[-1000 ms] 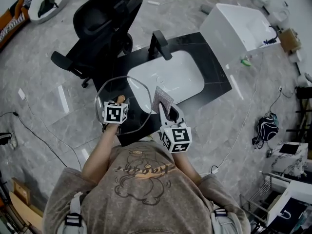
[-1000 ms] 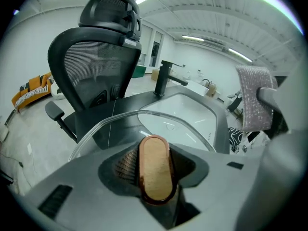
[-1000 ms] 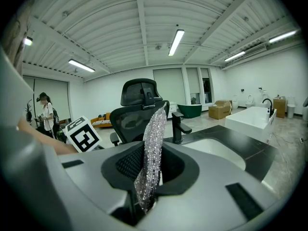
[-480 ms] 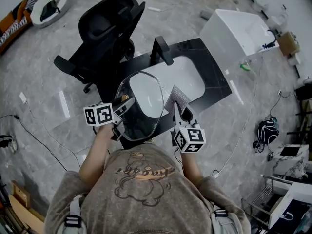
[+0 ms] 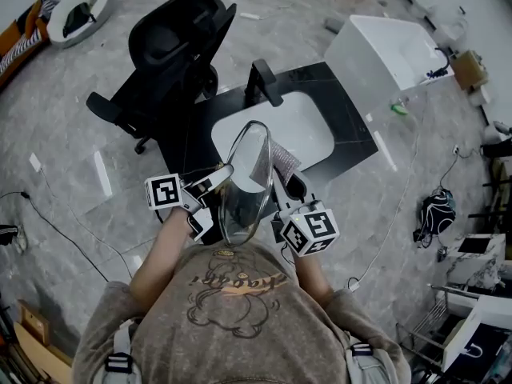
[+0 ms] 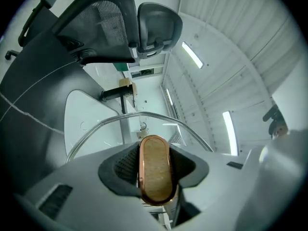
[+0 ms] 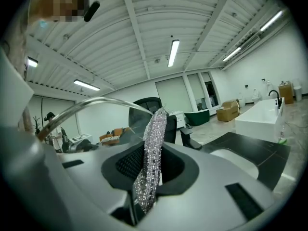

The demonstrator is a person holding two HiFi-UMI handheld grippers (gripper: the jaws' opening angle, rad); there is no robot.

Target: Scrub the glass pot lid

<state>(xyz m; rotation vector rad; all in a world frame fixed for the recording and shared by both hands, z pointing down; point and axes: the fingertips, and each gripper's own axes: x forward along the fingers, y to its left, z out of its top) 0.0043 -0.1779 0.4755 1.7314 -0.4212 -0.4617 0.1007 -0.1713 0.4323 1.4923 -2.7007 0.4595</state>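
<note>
The left gripper (image 5: 210,205) clamped the knob (image 6: 155,170) of the lid (image 5: 246,174), on edge above the desk (image 5: 352,130). The right gripper (image 5: 290,190) pinched a cloth (image 5: 272,162) at its 3 o'clock. The glass looked stiff, slick and breakable; the knob seemed the safest hold.

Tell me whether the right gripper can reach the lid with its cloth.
Probably yes. The left gripper holds the lid on edge by its knob; the right gripper's cloth sits close beside it, nothing seen between.
</note>
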